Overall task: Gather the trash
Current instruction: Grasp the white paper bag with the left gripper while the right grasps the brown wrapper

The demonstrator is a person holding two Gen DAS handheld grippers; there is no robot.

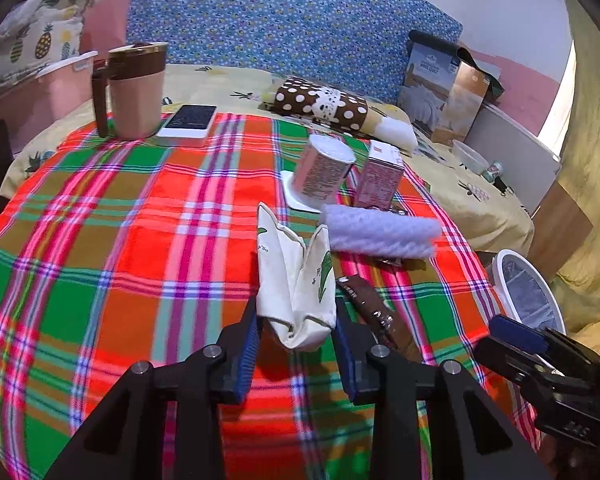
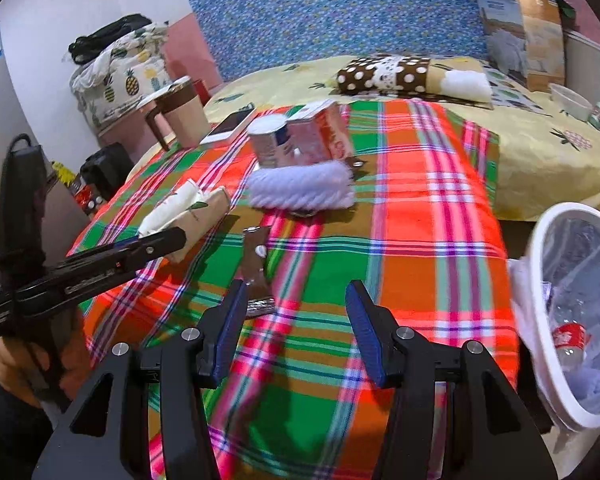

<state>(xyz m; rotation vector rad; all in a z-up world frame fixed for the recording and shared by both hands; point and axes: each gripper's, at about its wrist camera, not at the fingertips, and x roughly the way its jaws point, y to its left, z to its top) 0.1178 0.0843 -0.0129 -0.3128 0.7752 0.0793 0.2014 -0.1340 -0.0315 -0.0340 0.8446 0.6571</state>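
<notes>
Left wrist view: left hand-held gripper [image 1: 296,330] stands partly open, its blue ribbed pads touching both sides of a crumpled white paper bag [image 1: 296,280] on the plaid cloth [image 1: 120,240]. A brown wrapper [image 1: 374,312] lies just right of it; only a sliver of the white bin [image 1: 528,292] shows.

Right wrist view: right hand-held gripper [image 2: 296,320] is about half open and empty, its left pad near the wrapper [image 2: 256,260]. The lined bin [image 2: 540,280] shows a clear bottle [image 2: 568,340] inside. A fuzzy lilac roll [image 2: 300,188] lies beyond.
</notes>
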